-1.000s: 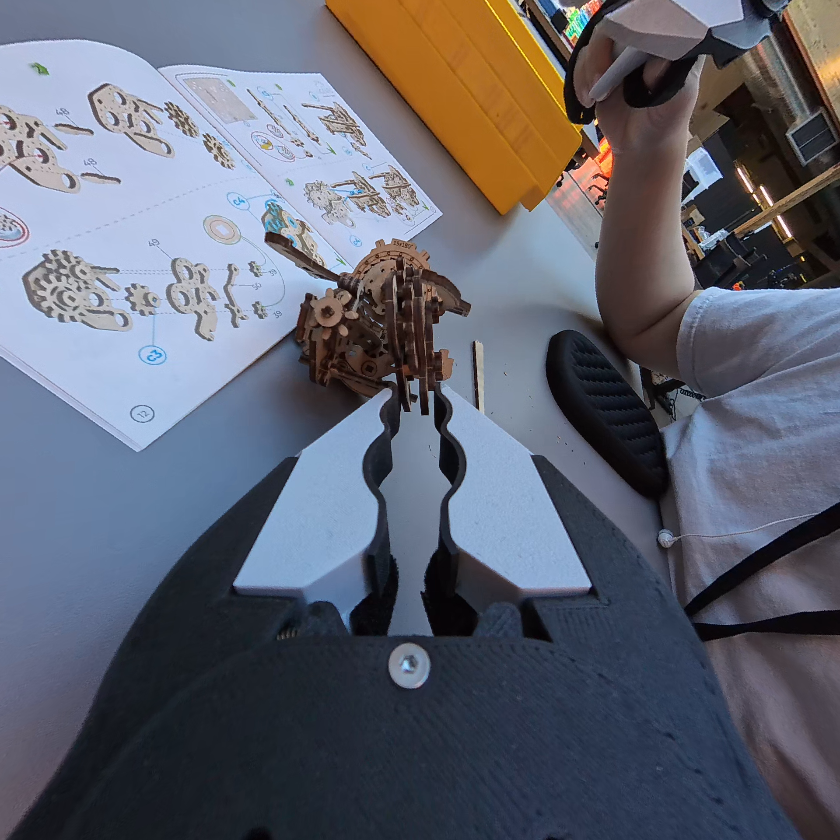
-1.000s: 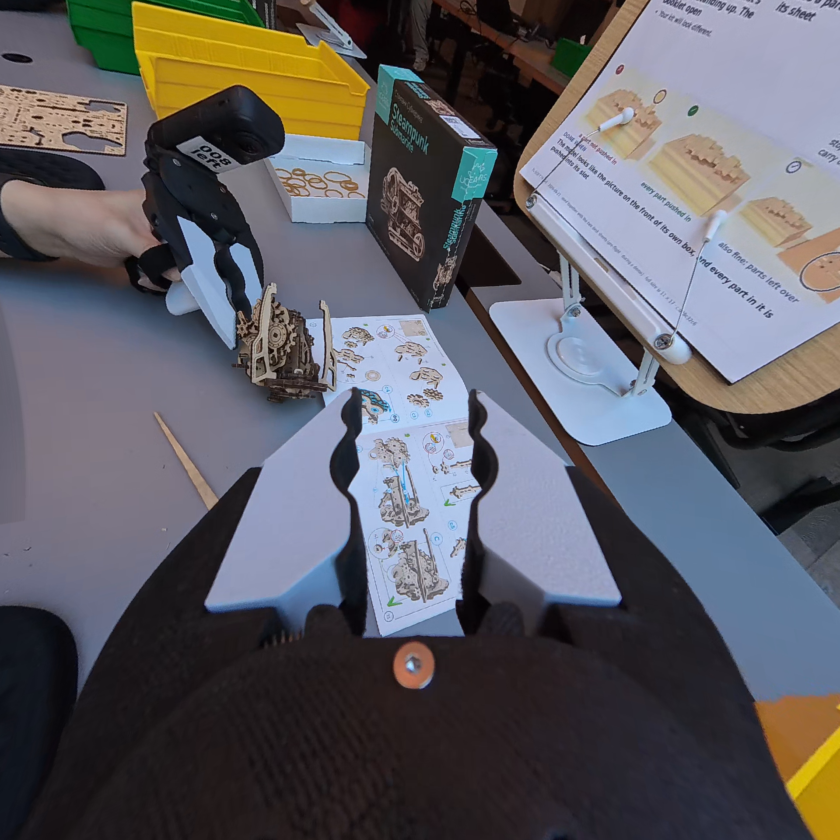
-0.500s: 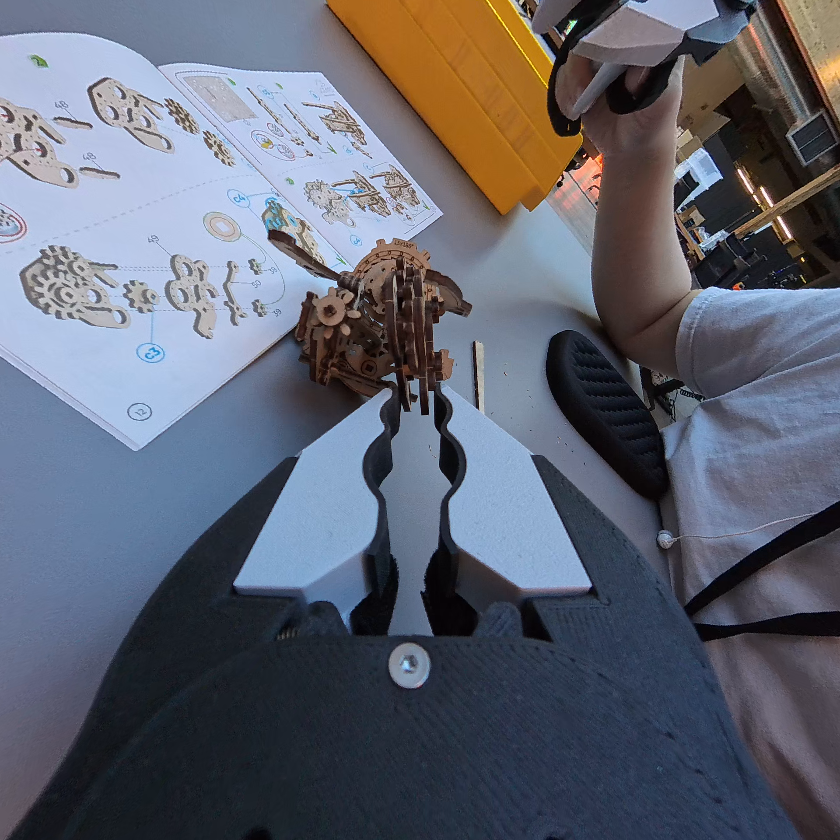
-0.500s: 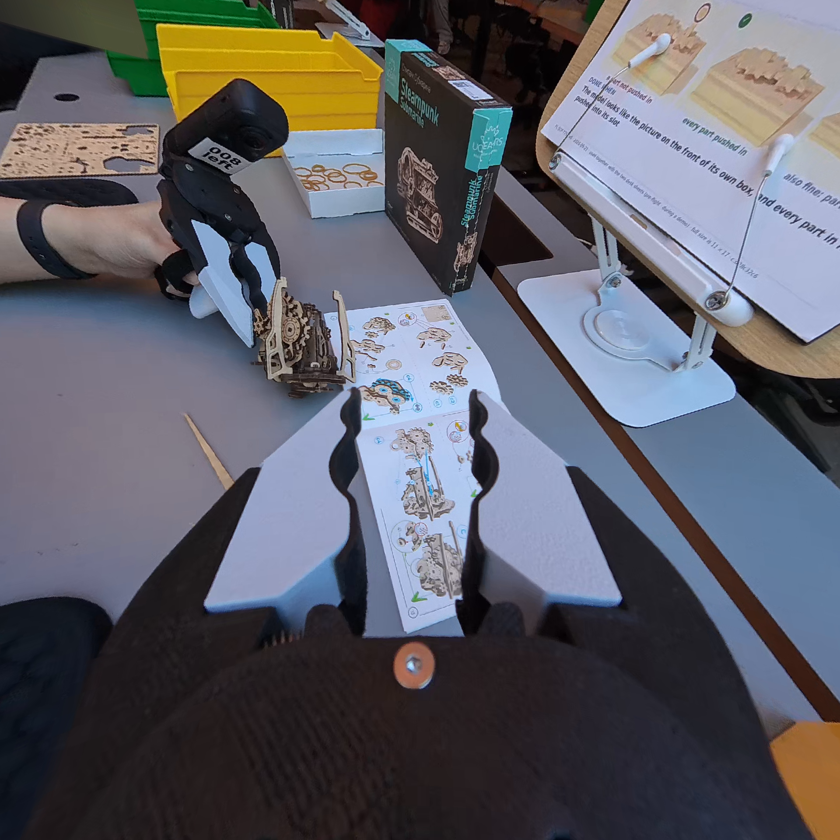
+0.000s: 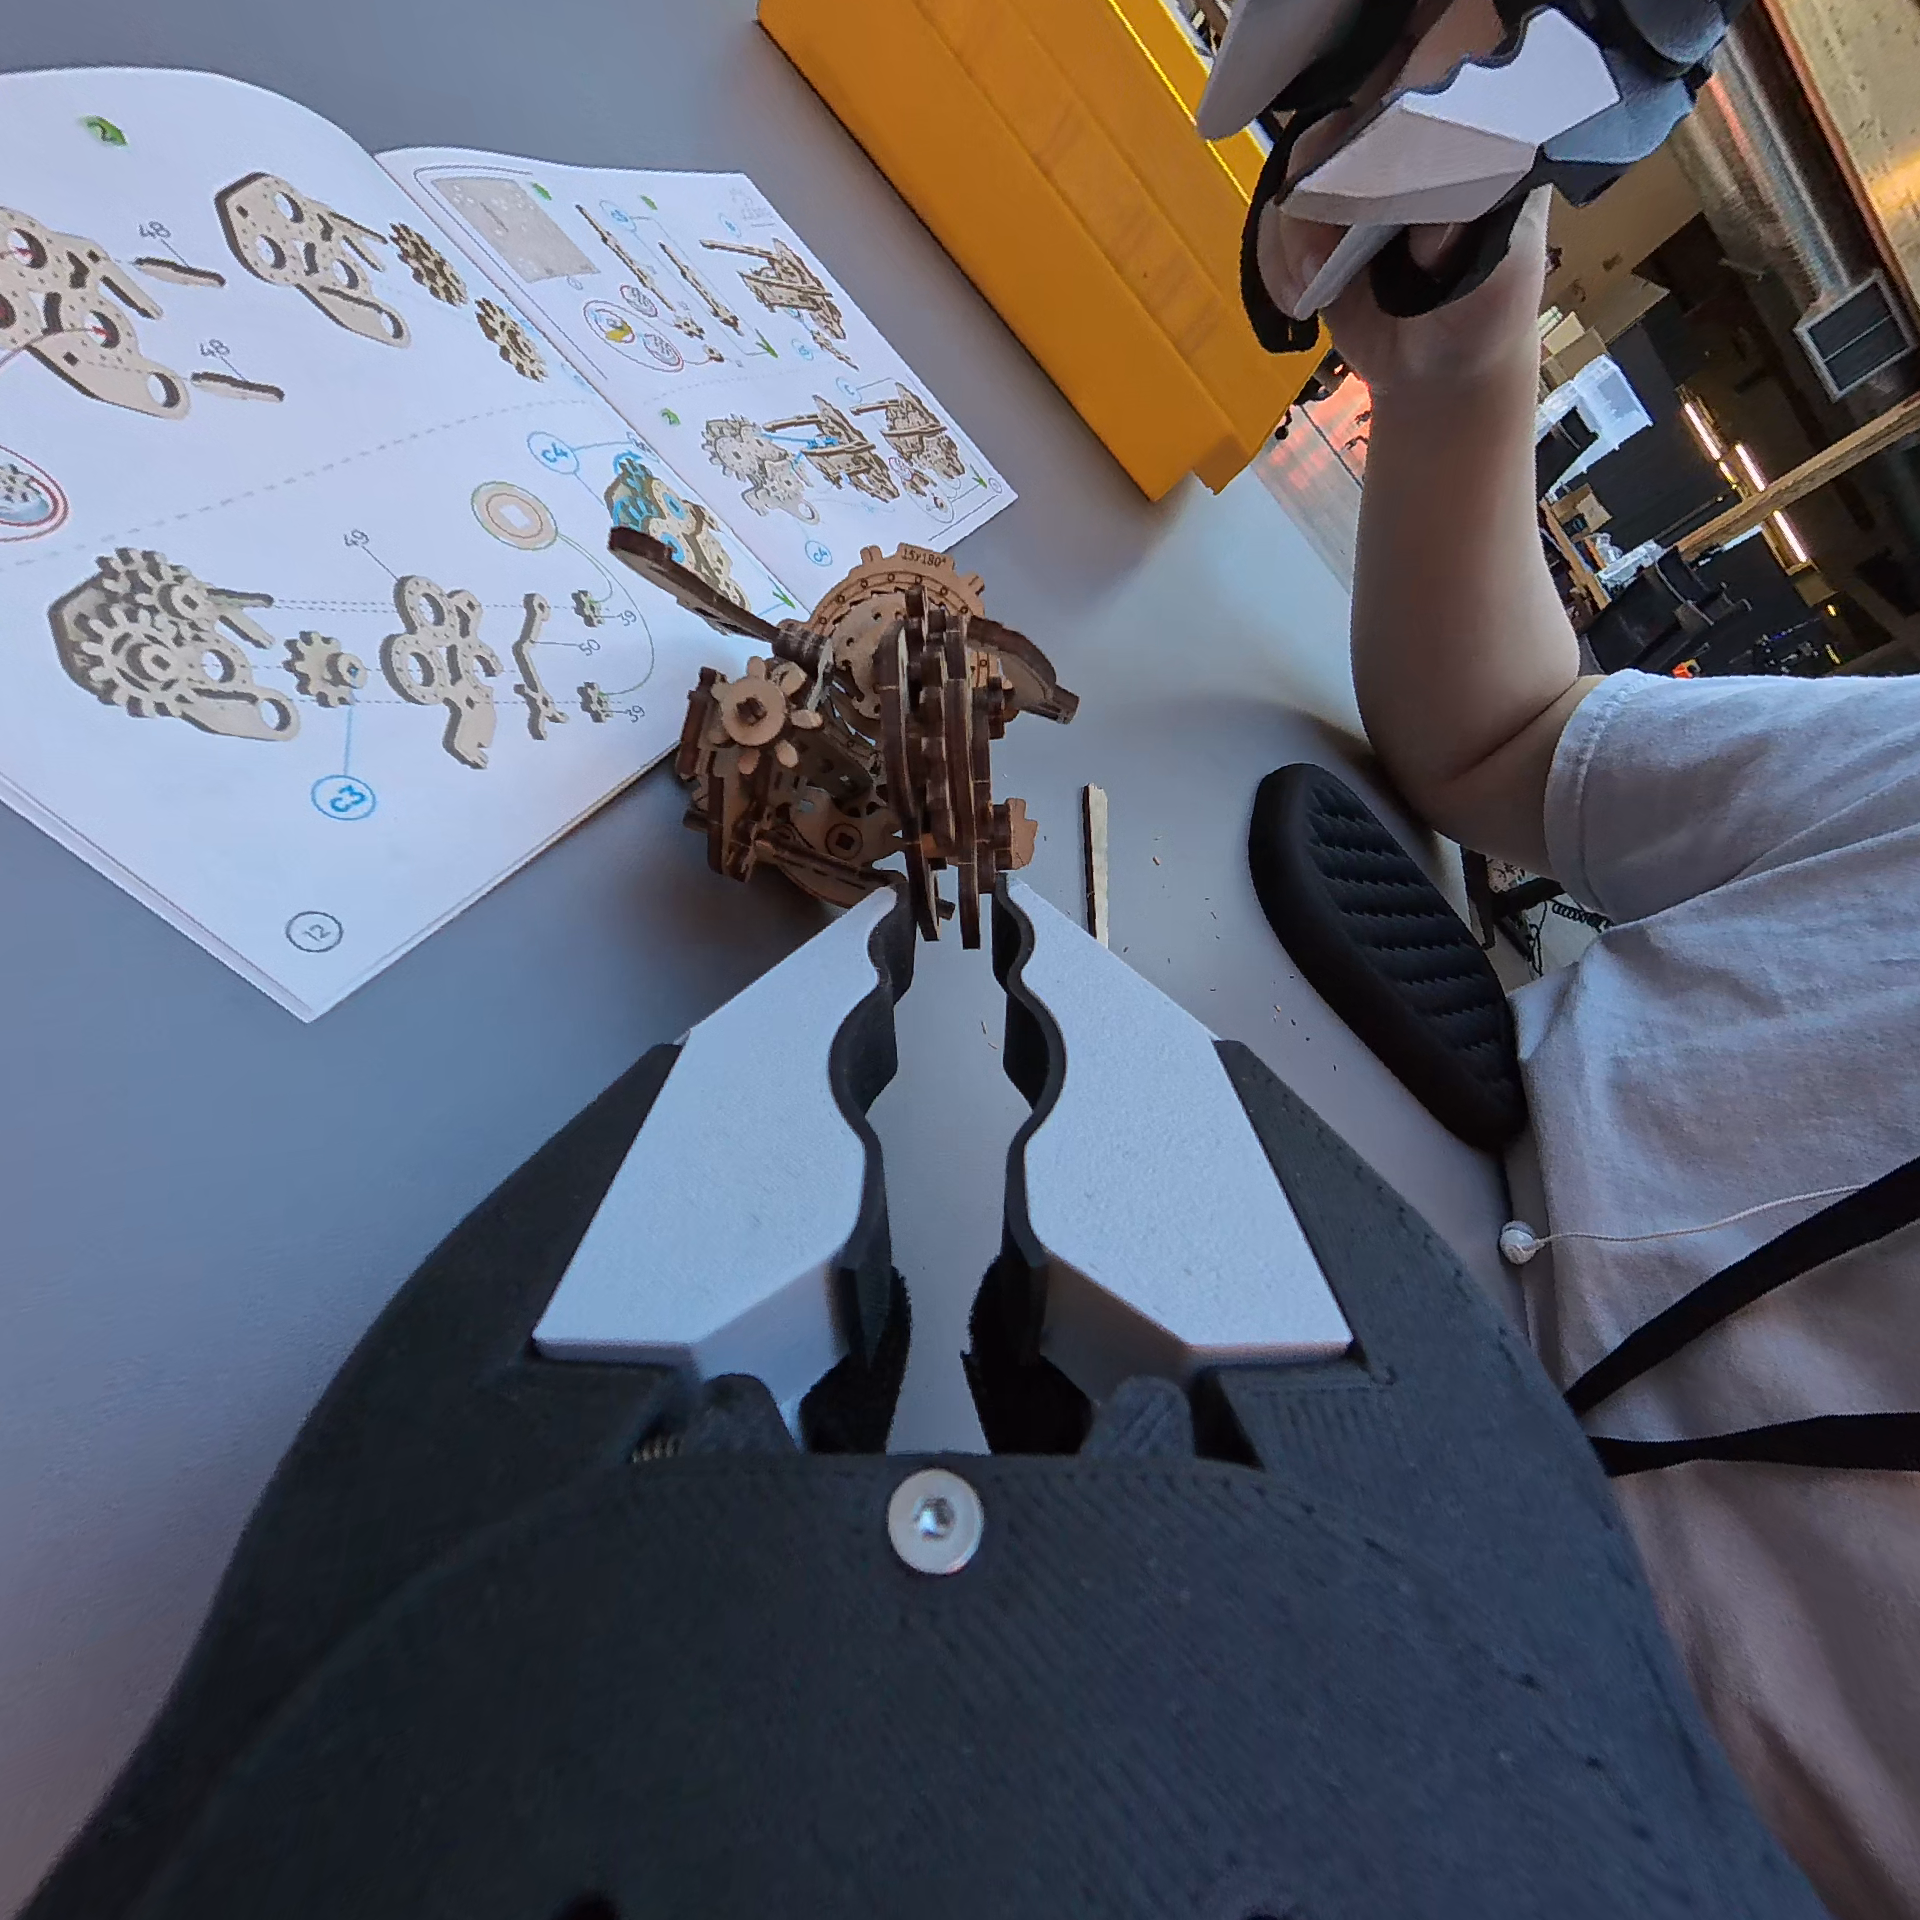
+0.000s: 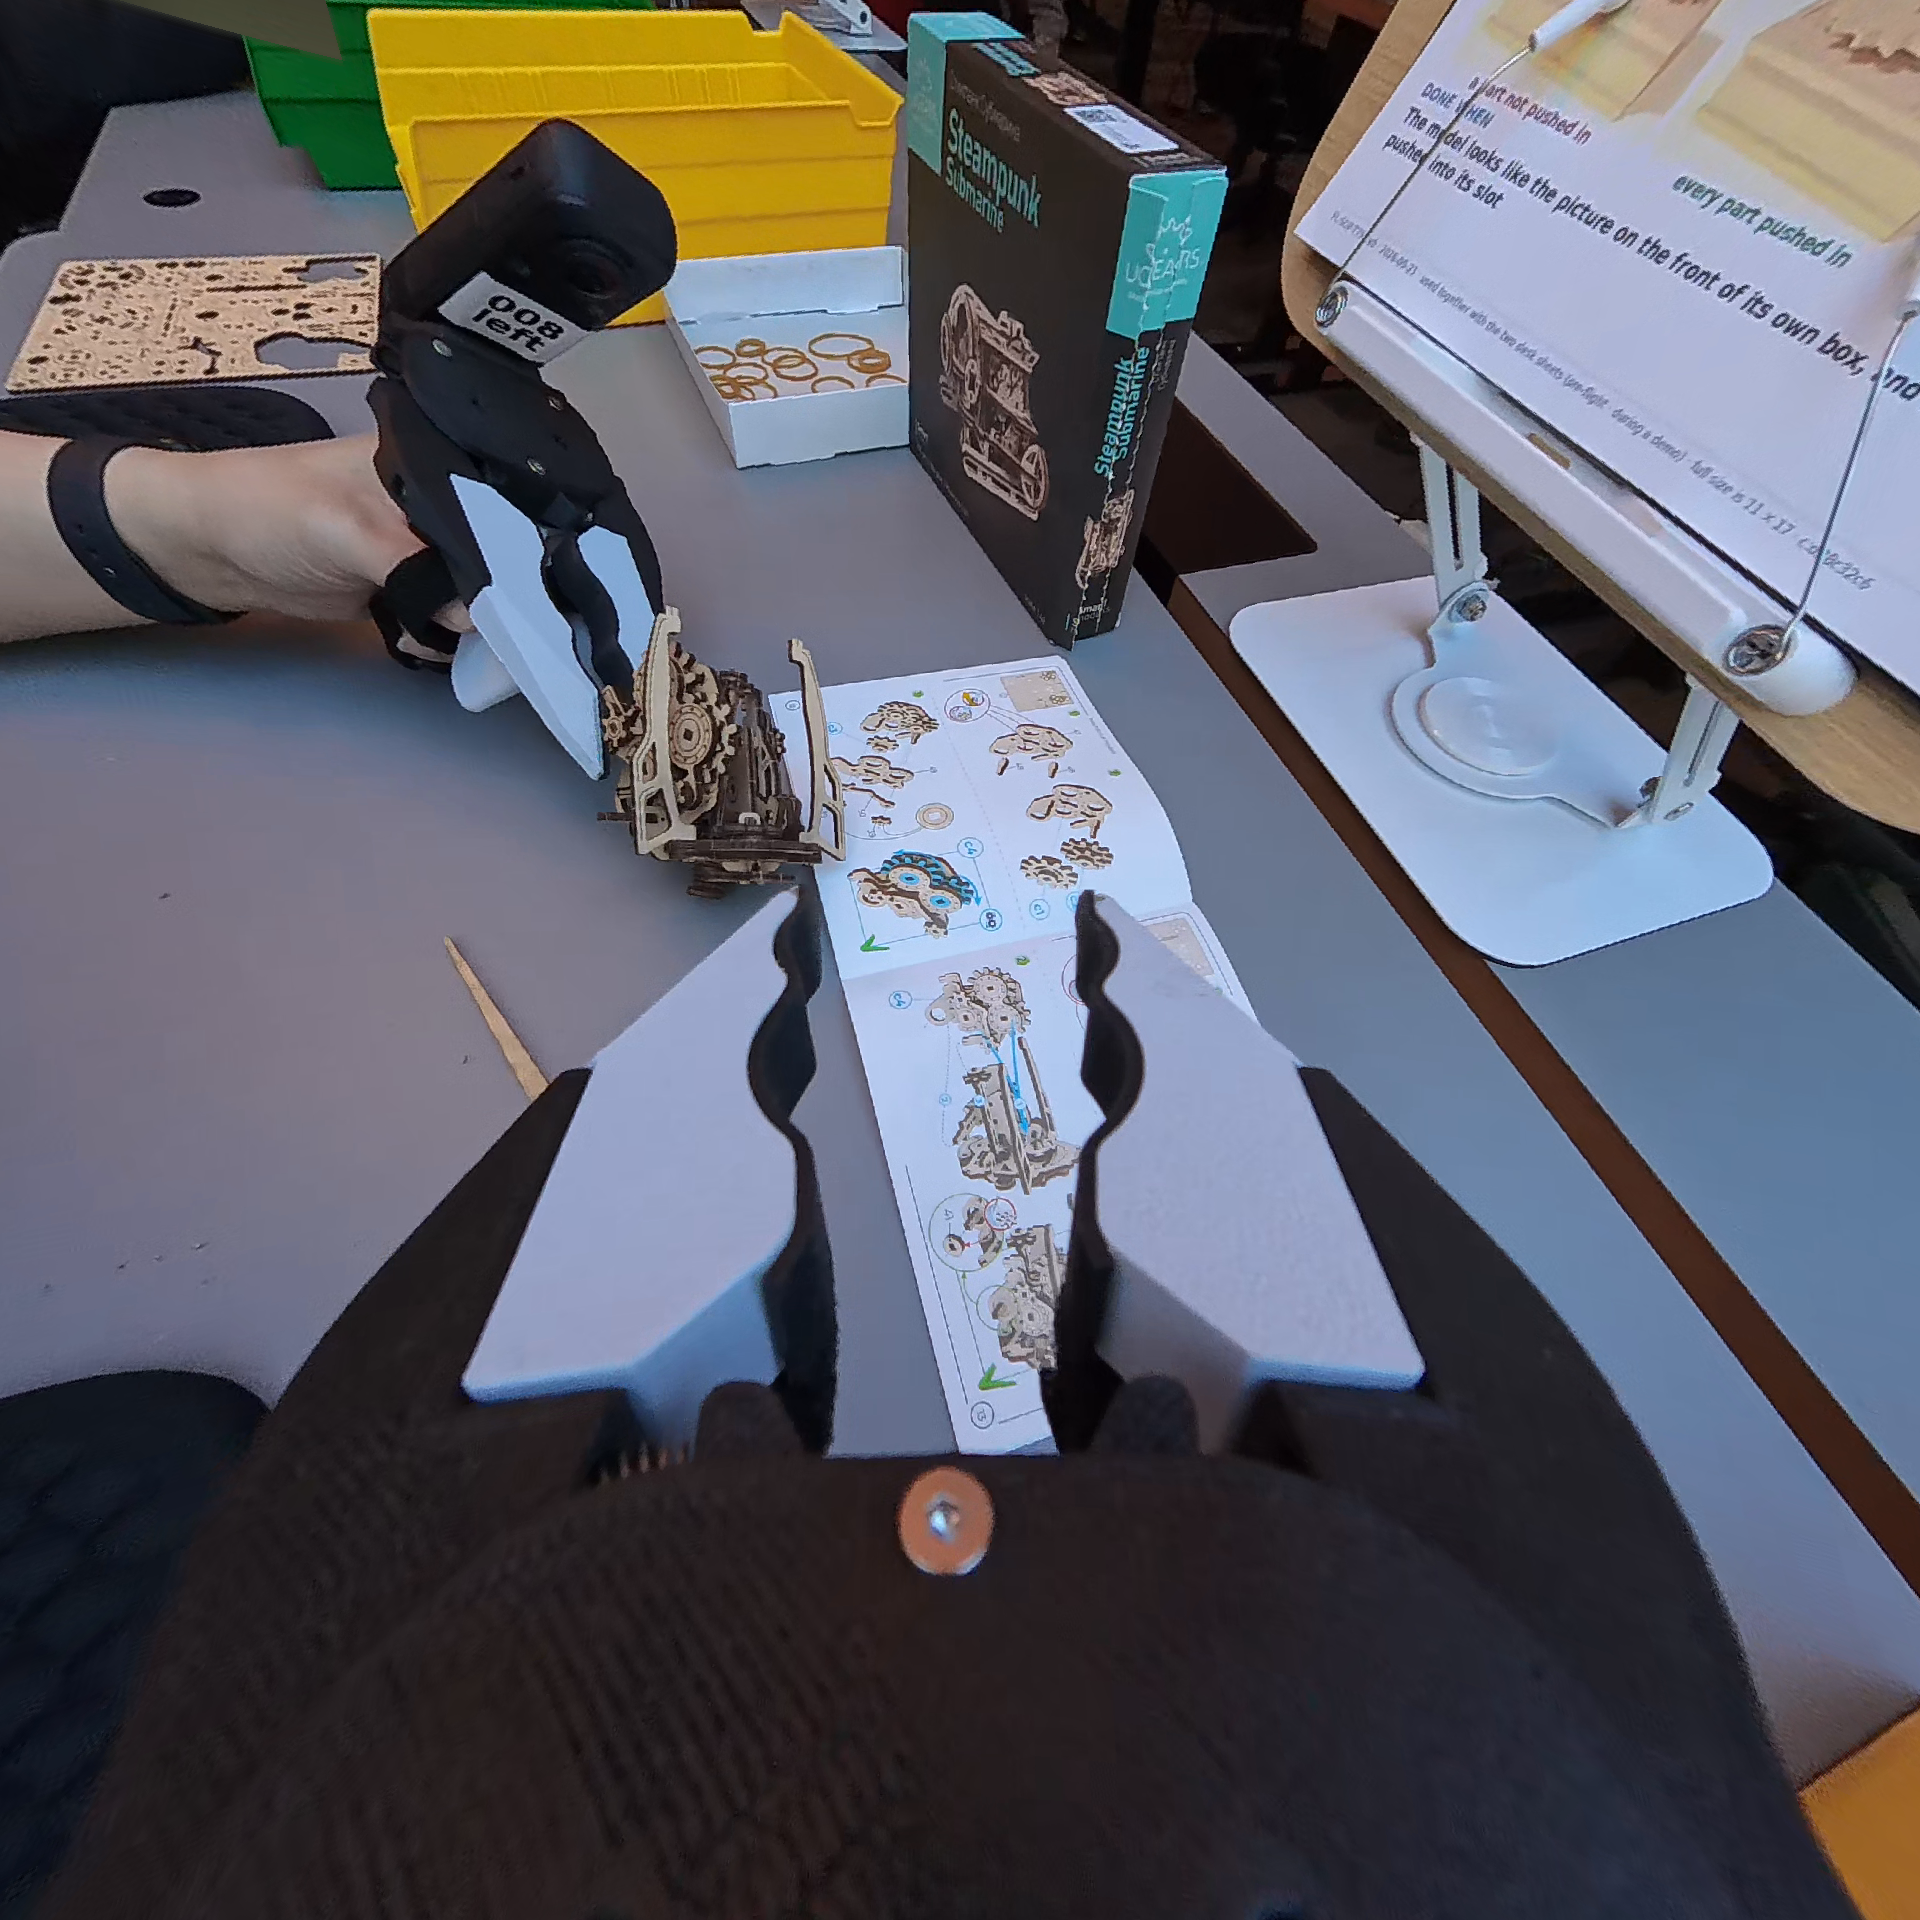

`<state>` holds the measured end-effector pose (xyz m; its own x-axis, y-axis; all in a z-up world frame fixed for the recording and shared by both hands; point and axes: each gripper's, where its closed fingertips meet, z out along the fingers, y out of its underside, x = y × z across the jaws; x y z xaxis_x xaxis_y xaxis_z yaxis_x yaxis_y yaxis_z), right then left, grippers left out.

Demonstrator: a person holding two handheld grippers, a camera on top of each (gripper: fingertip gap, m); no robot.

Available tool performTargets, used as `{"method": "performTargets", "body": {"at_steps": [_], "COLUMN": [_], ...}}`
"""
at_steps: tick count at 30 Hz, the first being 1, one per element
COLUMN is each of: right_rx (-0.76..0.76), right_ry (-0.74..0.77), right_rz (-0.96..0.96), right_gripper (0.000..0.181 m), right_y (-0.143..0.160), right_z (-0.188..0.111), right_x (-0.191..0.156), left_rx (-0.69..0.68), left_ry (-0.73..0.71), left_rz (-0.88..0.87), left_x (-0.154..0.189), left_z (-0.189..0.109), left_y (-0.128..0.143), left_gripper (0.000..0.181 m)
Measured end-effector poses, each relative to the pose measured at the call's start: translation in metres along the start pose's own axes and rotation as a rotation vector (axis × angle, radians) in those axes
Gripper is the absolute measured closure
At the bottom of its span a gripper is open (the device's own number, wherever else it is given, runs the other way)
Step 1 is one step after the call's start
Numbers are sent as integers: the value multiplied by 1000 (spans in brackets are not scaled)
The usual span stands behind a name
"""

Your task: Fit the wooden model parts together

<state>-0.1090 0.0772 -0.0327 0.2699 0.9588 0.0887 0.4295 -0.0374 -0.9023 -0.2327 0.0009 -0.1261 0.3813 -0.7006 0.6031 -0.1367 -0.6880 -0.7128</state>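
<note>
The partly built wooden model (image 5: 862,727) of gears and plates stands on the grey table next to the open instruction booklet (image 5: 312,468). My left gripper (image 5: 945,914) is shut on thin plates at the model's near edge. In the right wrist view the left gripper (image 6: 613,717) holds the model (image 6: 717,769) from the left. My right gripper (image 6: 940,914) is open and empty, above the booklet (image 6: 997,831), just right of the model. It also shows high at the upper right of the left wrist view (image 5: 1403,135).
A thin wooden stick (image 6: 494,1018) lies on the table near the model. Behind are a yellow bin (image 6: 644,125), a green bin (image 6: 312,104), a white tray of rubber bands (image 6: 800,364), the kit box (image 6: 1039,332) and a punched wooden sheet (image 6: 187,322). A document stand (image 6: 1507,790) is at right. Left tips to right tips: about 20 cm.
My right gripper has moved in toward the model, still open. My left gripper has kept its hold on the model without moving.
</note>
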Motion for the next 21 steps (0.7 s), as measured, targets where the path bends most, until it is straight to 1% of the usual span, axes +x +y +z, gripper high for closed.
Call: {"method": "performTargets", "body": {"at_steps": [8,12,14,16,18,19,21], "right_rx": [20,30,46,53,51,44,22], "right_ry": [21,31,-13,-111,-127,-122,-83], "right_rz": [-14,-43,-85,-146,-210,-238,-285], "right_gripper": [136,139,140,141,142,146,150], "right_y": [-4,-6,-10,-12,-10,-7,-1], "right_z": [-3,0,7,19,34,42,58], "right_x": [2,-2,-19,-50,-71,-79,-89], "left_rx": [3,4,5,8,12,13,13], "left_ry": [-1,0,-1,-1,0,1,1], "left_rz": [-6,-8,-10,-13,-19,-21,-25], "left_x": [0,0,0,0,-1,-1,-1], "left_z": [0,0,0,0,0,0,-1], "left_y": [0,0,0,0,0,0,0], "left_gripper": [169,169,169,169,169,169,169]}}
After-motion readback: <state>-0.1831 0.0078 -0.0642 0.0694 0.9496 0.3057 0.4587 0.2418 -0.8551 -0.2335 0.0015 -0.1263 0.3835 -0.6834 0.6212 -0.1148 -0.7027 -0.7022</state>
